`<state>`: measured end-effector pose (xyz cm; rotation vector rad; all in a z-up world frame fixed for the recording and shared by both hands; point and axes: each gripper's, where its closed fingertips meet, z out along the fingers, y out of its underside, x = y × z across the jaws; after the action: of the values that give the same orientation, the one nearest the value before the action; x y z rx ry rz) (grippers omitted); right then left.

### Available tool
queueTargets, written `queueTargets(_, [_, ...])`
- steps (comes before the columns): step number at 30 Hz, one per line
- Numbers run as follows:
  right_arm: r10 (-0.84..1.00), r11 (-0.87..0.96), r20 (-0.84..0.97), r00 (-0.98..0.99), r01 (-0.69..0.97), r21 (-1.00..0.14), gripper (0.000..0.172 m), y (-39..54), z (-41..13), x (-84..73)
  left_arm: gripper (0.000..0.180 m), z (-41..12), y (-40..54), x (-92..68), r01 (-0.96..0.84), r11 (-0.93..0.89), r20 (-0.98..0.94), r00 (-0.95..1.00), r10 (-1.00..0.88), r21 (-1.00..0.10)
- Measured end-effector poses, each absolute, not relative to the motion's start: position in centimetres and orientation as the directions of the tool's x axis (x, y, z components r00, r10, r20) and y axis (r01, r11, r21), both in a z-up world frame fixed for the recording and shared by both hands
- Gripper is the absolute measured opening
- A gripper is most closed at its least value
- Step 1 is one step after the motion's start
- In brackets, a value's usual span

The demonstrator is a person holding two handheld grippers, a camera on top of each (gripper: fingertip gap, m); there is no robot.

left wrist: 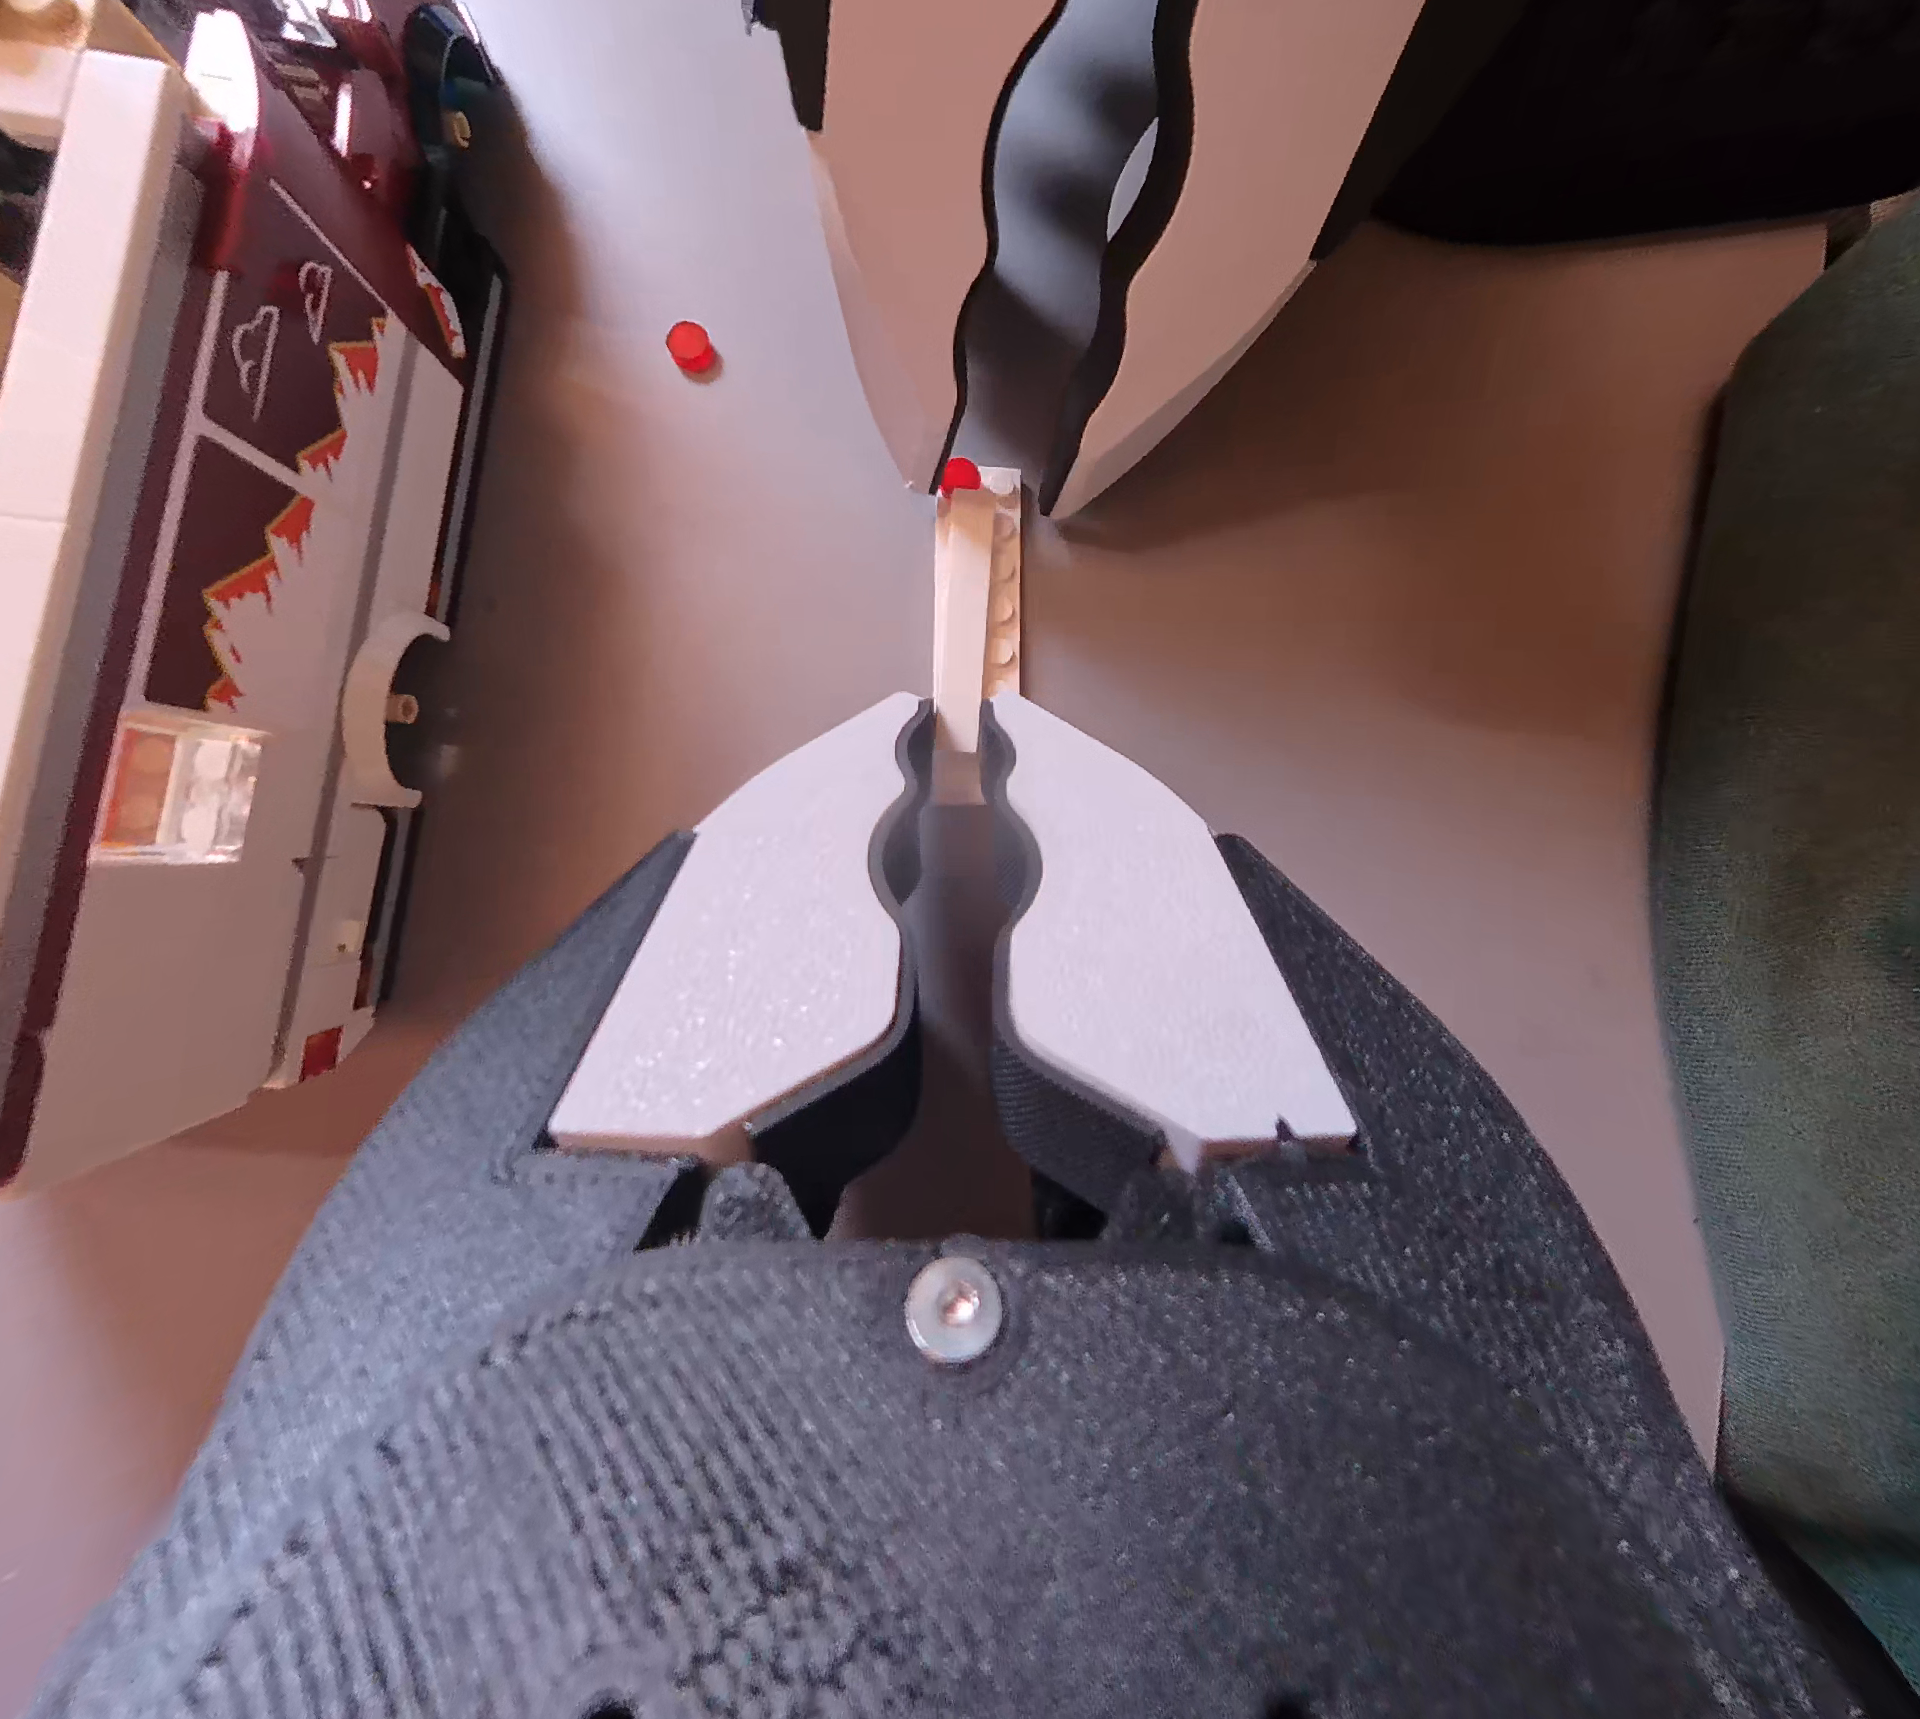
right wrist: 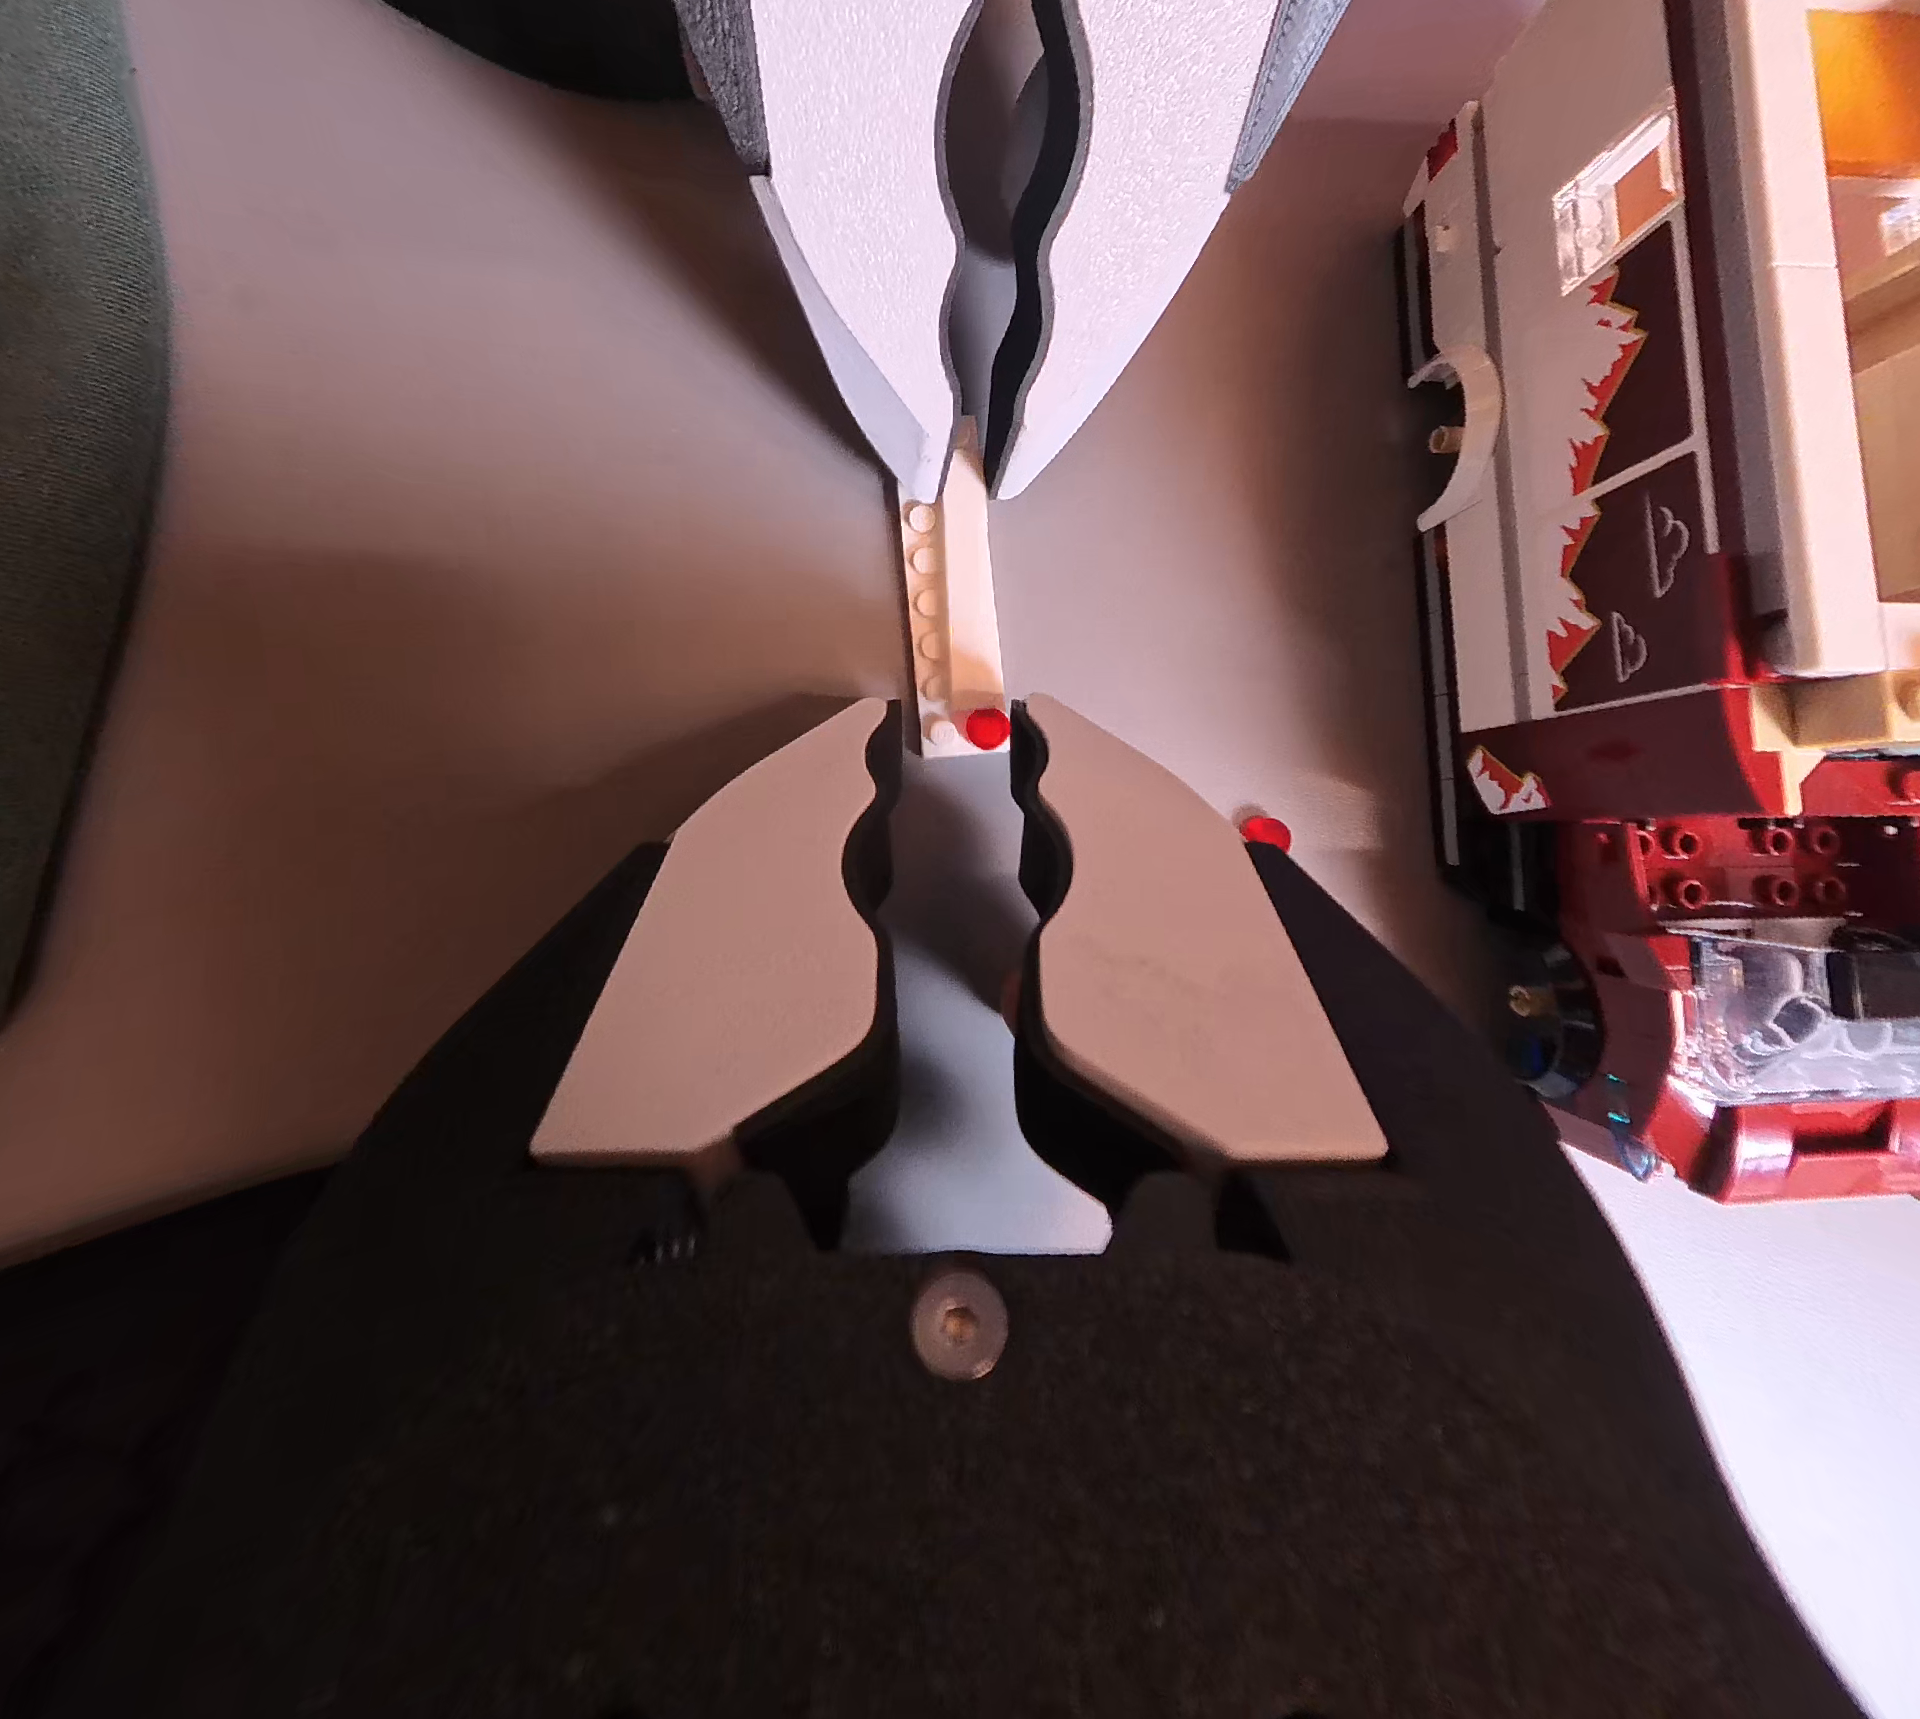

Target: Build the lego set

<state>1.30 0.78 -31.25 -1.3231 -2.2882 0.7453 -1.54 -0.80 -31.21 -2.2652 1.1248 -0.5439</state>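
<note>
My left gripper (left wrist: 958,713) is shut on one end of a long white brick piece (left wrist: 977,599), a studded plate with a smooth white bar on it, held above the pale table. A small red round stud (left wrist: 958,476) sits on its far end. My right gripper (right wrist: 954,719) faces the left one, and its fingertips flank that far end of the white piece (right wrist: 951,609). One pad touches the red stud (right wrist: 984,727); a thin gap shows at the other pad, so it is open. The left gripper (right wrist: 971,464) also shows in the right wrist view.
A large dark red and white brick-built vehicle (left wrist: 260,526) lies on the table beside the grippers and also shows in the right wrist view (right wrist: 1662,526). A loose red round stud (left wrist: 690,344) lies between it and the grippers. Dark green fabric (left wrist: 1818,838) lies along the other side. The tips of one gripper are about 4 centimetres away from the tips of the other.
</note>
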Motion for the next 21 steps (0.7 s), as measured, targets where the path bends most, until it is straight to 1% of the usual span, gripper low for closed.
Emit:
queueTargets(10, [0.878, 0.411, 0.072, -0.473, 0.669, -0.619, 0.018, 0.80, -31.27, 1.26, 0.008, -31.22, -0.87, -1.61, -0.576, -0.525, 0.141, 0.579, -0.803, -0.627])
queueTargets(21, [0.878, 0.413, 0.068, -0.474, 0.677, -0.609, 0.019, 0.74, -31.34, 1.30, 0.012, -30.98, -0.81, -1.74, -0.568, -0.521, 0.142, 0.578, -0.803, -0.637])
